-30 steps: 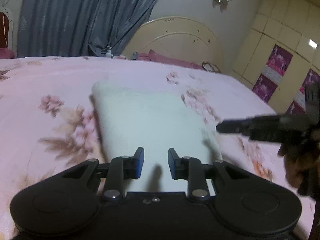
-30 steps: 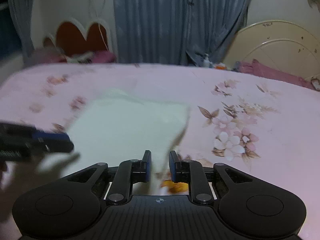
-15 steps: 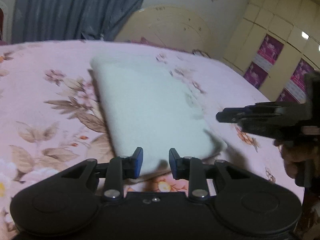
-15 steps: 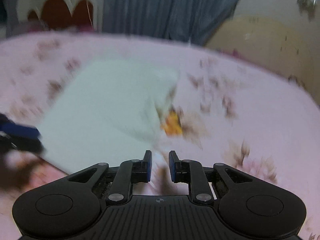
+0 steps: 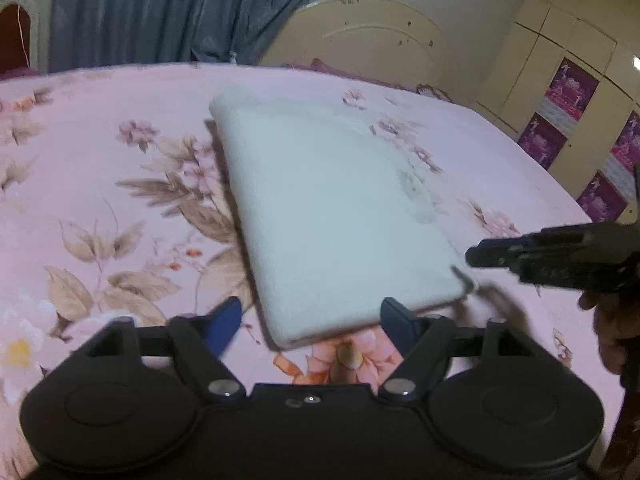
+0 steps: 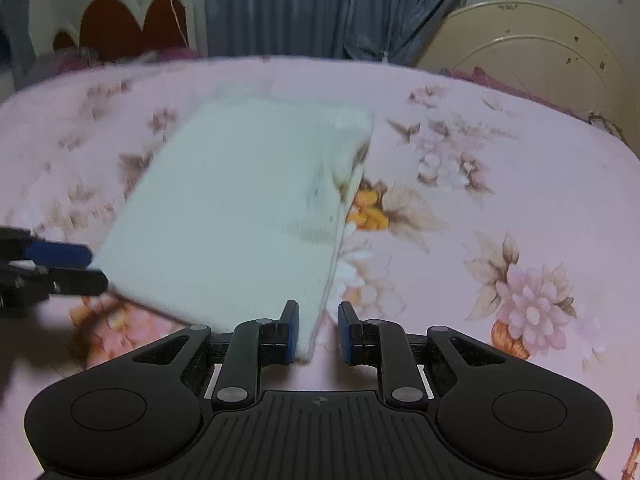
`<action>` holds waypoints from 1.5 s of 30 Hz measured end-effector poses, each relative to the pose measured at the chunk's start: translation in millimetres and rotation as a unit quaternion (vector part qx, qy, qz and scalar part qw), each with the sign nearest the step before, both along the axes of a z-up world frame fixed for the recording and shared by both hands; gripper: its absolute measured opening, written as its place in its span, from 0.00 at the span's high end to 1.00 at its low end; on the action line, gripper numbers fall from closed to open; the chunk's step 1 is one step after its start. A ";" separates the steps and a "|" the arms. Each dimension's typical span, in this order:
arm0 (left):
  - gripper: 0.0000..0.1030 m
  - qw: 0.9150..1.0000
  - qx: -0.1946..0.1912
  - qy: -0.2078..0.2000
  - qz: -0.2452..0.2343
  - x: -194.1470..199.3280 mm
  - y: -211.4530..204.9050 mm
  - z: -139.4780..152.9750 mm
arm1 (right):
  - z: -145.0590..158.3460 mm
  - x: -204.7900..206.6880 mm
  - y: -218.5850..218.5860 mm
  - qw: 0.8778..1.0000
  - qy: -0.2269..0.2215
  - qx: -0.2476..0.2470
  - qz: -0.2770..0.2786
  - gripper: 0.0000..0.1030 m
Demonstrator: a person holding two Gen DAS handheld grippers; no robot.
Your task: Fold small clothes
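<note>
Left gripper (image 5: pixel 312 320) fingers opening to drop the folded white cloth (image 5: pixel 332 216) flat on bed (image 5: pixel 100 200); right gripper (image 6: pixel 318 330) fingers narrow, corner loose between them.

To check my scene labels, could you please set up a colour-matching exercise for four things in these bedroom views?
Things:
1. folded garment
2. bedsheet
3. curtain
4. wardrobe posters

Colours:
A. blue-grey
B. magenta
C. white
D. pink with flowers

Pairs: 1-C, 2-D, 3-A, 4-B
</note>
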State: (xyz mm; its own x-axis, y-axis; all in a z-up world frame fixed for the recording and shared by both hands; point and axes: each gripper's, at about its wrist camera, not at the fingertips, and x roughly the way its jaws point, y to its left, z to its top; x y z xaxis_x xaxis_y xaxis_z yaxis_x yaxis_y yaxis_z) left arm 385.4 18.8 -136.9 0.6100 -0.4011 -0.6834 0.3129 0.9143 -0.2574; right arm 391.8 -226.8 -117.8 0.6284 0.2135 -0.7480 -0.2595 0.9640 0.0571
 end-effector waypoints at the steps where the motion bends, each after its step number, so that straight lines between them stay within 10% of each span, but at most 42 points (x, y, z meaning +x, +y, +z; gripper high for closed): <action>1: 0.29 1.000 0.002 0.000 0.003 0.3 -1.4 1.3 | 3.5 0.4 -3.2 1.000 -0.010 0.008 0.003 0.82; 10: 0.20 0.999 0.024 -0.006 0.035 13.2 -9.6 10.8 | 16.7 22.9 -9.1 0.997 -0.042 0.065 -0.001 0.78; 12: 0.13 0.998 0.031 -0.011 0.052 19.3 -8.6 13.4 | 15.2 32.1 -19.9 0.996 -0.039 0.084 -0.020 0.34; 13: 0.12 0.998 0.032 -0.011 0.060 23.2 -7.5 13.8 | 15.1 35.1 -25.4 0.994 -0.038 0.097 -0.023 0.31; 22: 0.21 0.991 -0.054 0.040 0.114 81.1 20.9 1.3 | 4.2 84.7 -63.5 0.975 0.027 0.218 -0.024 0.32; 28: 0.29 0.988 -0.055 0.071 0.128 100.7 20.3 -12.6 | -20.5 115.7 -47.5 0.993 0.038 0.107 -0.019 0.33; 38: 0.31 0.987 -0.089 0.074 0.108 118.0 23.5 -14.0 | -20.3 127.0 -69.3 0.964 0.096 0.249 -0.006 0.36; 45: 0.34 0.971 -0.172 0.122 0.108 139.7 36.3 -31.9 | -40.8 148.0 -99.5 0.910 0.175 0.374 -0.049 0.36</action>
